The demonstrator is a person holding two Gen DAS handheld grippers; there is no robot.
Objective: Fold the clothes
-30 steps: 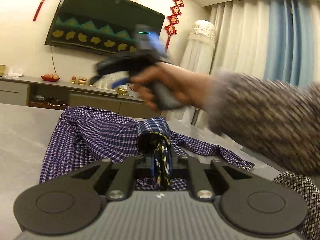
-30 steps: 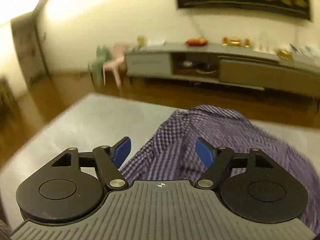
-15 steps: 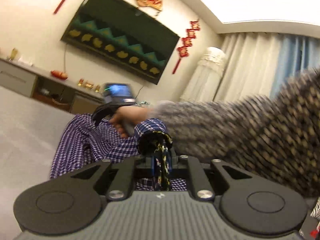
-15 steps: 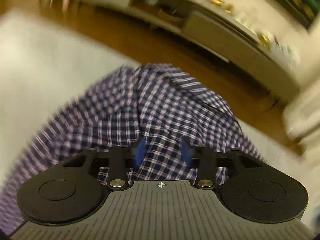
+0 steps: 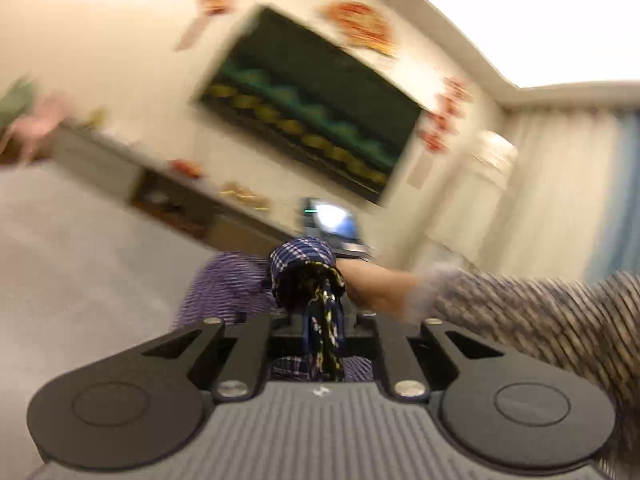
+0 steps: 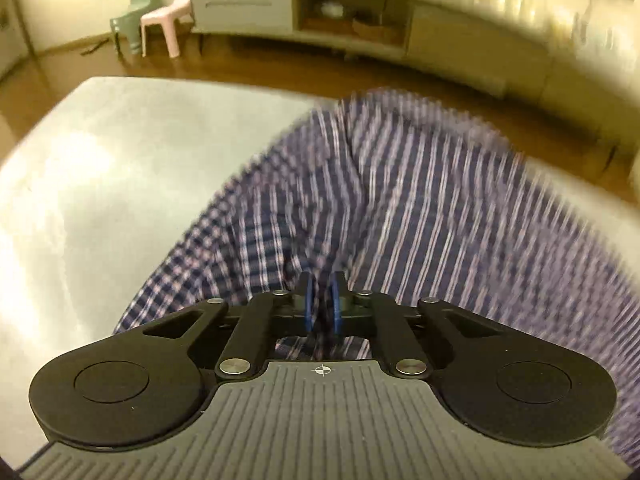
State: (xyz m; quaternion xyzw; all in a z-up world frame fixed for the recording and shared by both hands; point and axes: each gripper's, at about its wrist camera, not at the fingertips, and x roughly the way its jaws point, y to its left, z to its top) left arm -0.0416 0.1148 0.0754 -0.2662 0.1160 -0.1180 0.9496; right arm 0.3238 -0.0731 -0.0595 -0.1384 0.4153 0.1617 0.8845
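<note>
The blue-and-white checked shirt (image 6: pixel 420 200) lies heaped on the grey table (image 6: pixel 100 168), and both grippers have hold of it. In the right wrist view a fold of the checked cloth runs straight up between the blue pads (image 6: pixel 307 308) of the right gripper (image 6: pixel 321 308), which stand nearly together and pinch it; the rest of the shirt spreads ahead of the fingertips and off to their right, while bare tabletop lies to their left. In the left wrist view the left gripper (image 5: pixel 323 320) has its fingers pressed close on a bunched piece of the same shirt (image 5: pixel 302 264), a rolled end whose dark, yellow-flecked inner side hangs down between the fingers; more of the checked cloth lies just beyond and to the left of the fingertips. Right behind that bunch, on the right, a hand (image 5: pixel 380 288) in a patterned knit sleeve (image 5: pixel 540 320) reaches across. Farther off, beyond the table, a low cabinet (image 6: pixel 360 20) runs along the wall, with two small plastic chairs (image 6: pixel 160 12) at its left end.
</note>
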